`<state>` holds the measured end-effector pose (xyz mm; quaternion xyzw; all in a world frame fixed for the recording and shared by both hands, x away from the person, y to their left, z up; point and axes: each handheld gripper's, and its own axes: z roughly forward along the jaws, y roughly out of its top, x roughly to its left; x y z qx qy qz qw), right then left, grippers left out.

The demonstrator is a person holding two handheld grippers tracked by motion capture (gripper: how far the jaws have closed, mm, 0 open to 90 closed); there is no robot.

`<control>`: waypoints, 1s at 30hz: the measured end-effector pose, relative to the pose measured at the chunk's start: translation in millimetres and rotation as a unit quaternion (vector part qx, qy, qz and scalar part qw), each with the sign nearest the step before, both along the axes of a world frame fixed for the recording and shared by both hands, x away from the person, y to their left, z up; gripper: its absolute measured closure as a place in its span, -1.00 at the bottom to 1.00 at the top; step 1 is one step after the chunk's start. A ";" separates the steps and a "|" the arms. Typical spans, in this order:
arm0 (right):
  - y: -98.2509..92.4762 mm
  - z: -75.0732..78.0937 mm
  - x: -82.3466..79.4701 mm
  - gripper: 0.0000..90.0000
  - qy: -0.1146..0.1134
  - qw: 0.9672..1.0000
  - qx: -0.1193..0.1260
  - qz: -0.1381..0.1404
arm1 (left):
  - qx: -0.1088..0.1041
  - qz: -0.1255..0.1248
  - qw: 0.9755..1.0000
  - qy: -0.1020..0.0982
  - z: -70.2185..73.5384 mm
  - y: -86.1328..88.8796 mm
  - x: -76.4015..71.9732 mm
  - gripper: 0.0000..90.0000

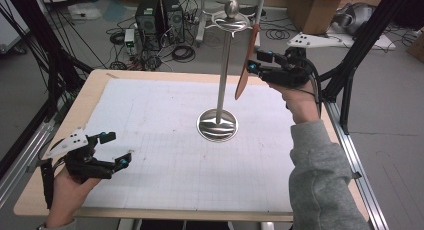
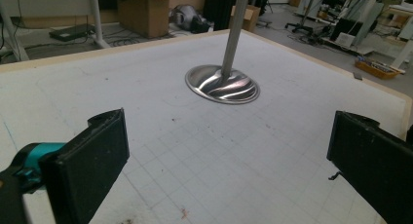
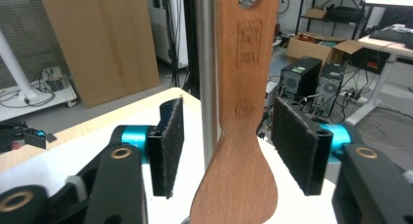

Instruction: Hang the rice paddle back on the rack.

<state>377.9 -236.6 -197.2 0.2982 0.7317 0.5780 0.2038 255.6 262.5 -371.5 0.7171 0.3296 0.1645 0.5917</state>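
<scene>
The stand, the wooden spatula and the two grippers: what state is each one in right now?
Stand: upright on the table, pole vertical.
Spatula: hanging from the stand's top, blade down, beside the pole.
Right gripper: open, jaws either side of the spatula, not clamped.
Left gripper: open, empty, low over the table.

Grey floor (image 1: 75, 45), cardboard boxes (image 1: 312, 7) (cables (image 1: 182, 52), perhaps computers (image 1: 160, 17))
</scene>
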 end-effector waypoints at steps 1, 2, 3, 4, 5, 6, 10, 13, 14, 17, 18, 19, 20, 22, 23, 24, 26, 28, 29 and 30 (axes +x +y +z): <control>-1.4 -1.9 -0.8 -0.12 0.001 1.000 0.000 -0.003 | 0.000 -0.001 1.000 -0.001 0.5 -0.7 0.3 -0.95; -3.8 -6.3 -2.2 -0.20 0.009 1.000 0.001 -0.002 | 0.000 -0.002 1.000 -0.001 1.0 -1.2 0.8 -0.95; -4.7 -8.0 -2.8 -0.24 0.012 1.000 0.002 0.000 | 0.000 -0.002 1.000 -0.002 1.6 -1.7 1.3 -0.95; -4.7 -8.0 -2.8 -0.24 0.012 1.000 0.002 0.000 | 0.000 -0.002 1.000 -0.003 2.0 -2.0 1.9 -0.95; -6.4 -11.2 -6.1 -0.29 0.010 1.000 0.001 0.004 | -0.001 -0.003 1.000 -0.003 2.4 -2.0 2.4 -0.95; -6.4 -11.2 -6.1 -0.29 0.010 1.000 0.001 0.004 | -0.002 -0.003 1.000 -0.004 2.6 -2.1 3.0 -0.95; -8.7 -17.3 -11.1 -0.54 0.006 1.000 0.004 0.003 | -0.003 -0.002 1.000 -0.005 3.5 -1.8 4.9 -0.95; -8.6 -22.0 -14.2 -0.67 0.005 1.000 -0.003 0.002 | -0.006 -0.001 1.000 -0.007 5.0 -1.5 5.7 -0.95; -8.2 -25.6 -16.8 -0.67 0.005 1.000 -0.004 0.009 | -0.007 -0.001 1.000 -0.008 5.6 -1.2 5.9 -0.95; -7.6 -29.4 -19.8 -0.69 0.006 1.000 -0.008 0.010 | -0.010 -0.001 1.000 -0.011 7.6 -0.8 6.4 -0.95; -7.9 -31.3 -21.3 -0.69 0.005 1.000 -0.008 0.011 | -0.011 -0.001 1.000 -0.013 8.4 -0.4 6.5 -0.95; -8.3 -33.1 -22.8 -0.70 0.006 1.000 -0.007 0.010 | -0.012 -0.001 1.000 -0.015 9.2 -0.3 6.4 -0.95; -8.9 -34.7 -24.5 -0.72 0.006 1.000 -0.006 0.010 | -0.014 0.000 1.000 -0.015 9.9 -0.3 6.2 -0.95; -10.5 -38.0 -28.4 -0.74 0.003 1.000 -0.001 0.009 | -0.015 -0.001 1.000 -0.018 11.0 0.2 6.0 -0.95; -11.6 -39.8 -29.9 -0.74 0.002 1.000 0.001 0.009 | -0.016 0.000 1.000 -0.018 11.3 0.1 5.9 -0.95; -12.6 -41.8 -31.4 -0.74 0.003 1.000 0.003 0.008 | -0.017 0.000 1.000 -0.018 11.4 0.1 5.8 -0.95; -15.2 -45.3 -33.7 -0.74 0.004 1.000 0.001 0.005 | -0.016 -0.001 1.000 -0.018 11.7 -0.1 6.0 -0.95; -17.9 -49.1 -36.2 -0.74 0.004 1.000 0.005 0.005 | -0.016 -0.001 1.000 -0.018 11.6 -0.3 6.3 -0.95; -20.2 -53.3 -38.2 -0.74 0.006 1.000 0.006 0.002 | -0.016 -0.001 1.000 -0.018 11.4 -0.5 6.6 -0.95; -20.2 -53.3 -38.2 -0.74 0.006 1.000 0.006 0.002 | -0.015 0.000 1.000 -0.018 11.1 -0.5 6.8 -0.95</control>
